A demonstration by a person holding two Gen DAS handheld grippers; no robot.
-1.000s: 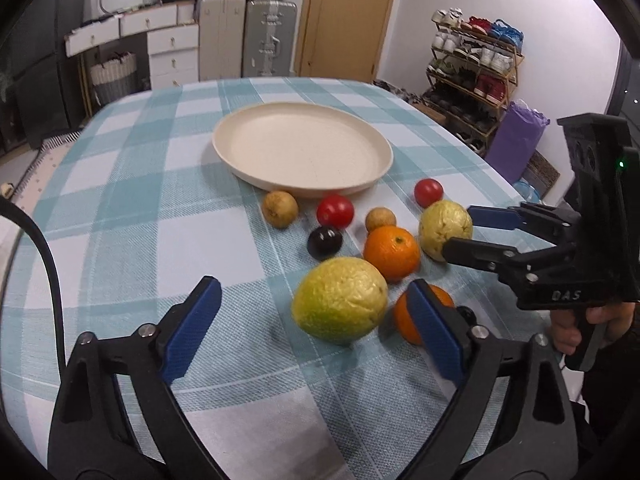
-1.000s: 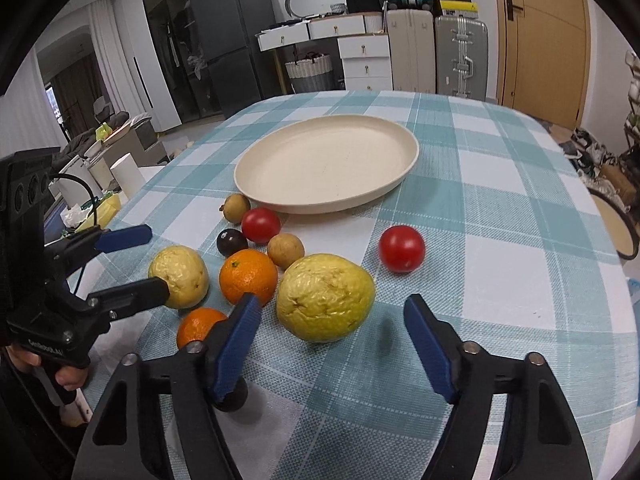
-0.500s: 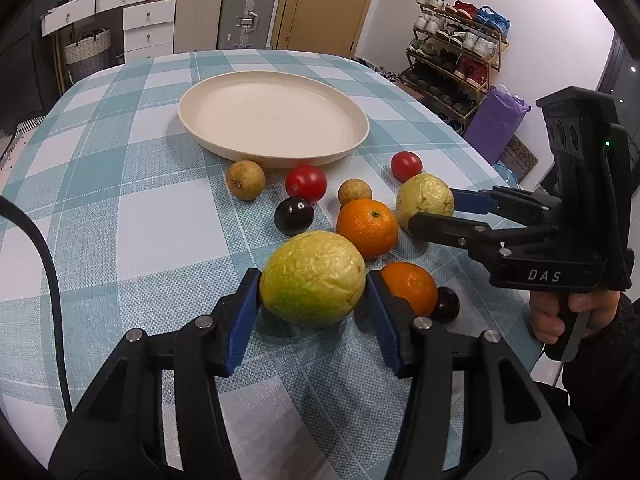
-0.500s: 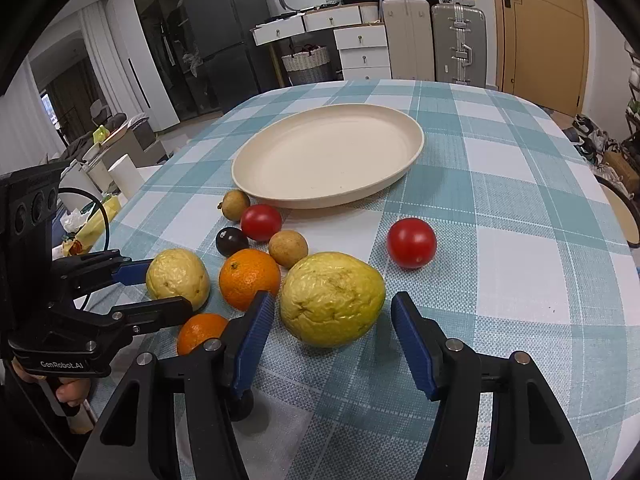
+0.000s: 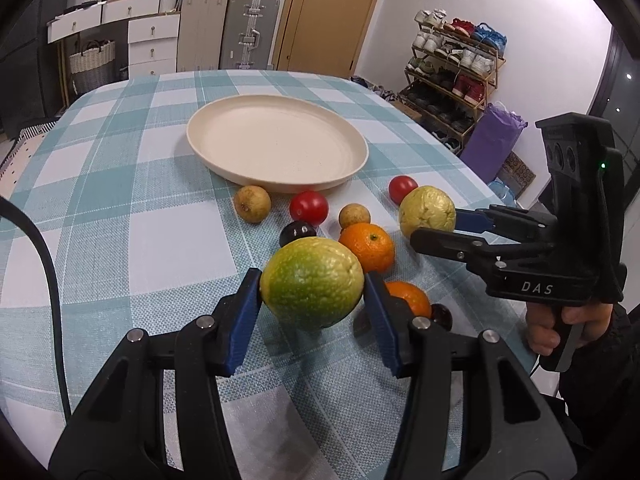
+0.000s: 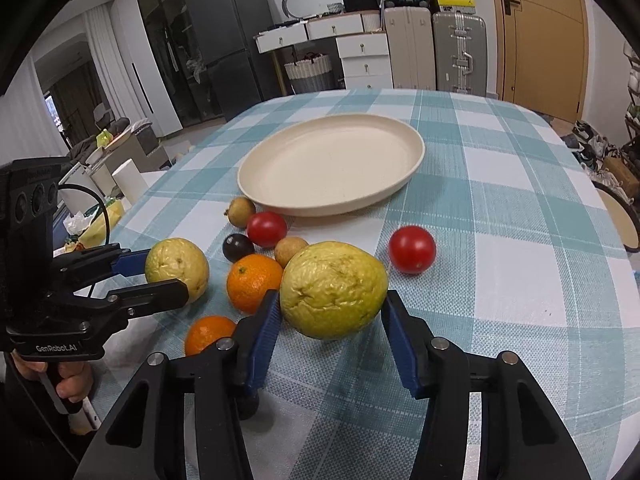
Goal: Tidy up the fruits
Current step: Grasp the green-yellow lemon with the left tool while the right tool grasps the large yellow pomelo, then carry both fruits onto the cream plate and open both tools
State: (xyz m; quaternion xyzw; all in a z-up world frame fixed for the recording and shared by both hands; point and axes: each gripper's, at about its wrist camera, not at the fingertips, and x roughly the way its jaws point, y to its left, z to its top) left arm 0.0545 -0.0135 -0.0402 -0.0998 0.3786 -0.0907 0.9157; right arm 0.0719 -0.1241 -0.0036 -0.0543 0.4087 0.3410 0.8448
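Left claw (image 5: 312, 300) has its blue pads clamped on either side of a big green-yellow guava (image 5: 313, 281), which looks lifted just clear of the checked bench (image 5: 120, 220). Right claw (image 6: 328, 330) grips the other, yellower guava (image 6: 334, 289) the same way, blue pads pressing both flanks. Between them on the cloth sit an orange (image 5: 367, 247), a second orange (image 5: 408, 298), a dark plum (image 5: 297, 233), two red tomatoes (image 5: 309, 207) and two small brown longans (image 5: 252, 203). The cream plate (image 5: 276, 148) lies beyond the fruit, nothing on it.
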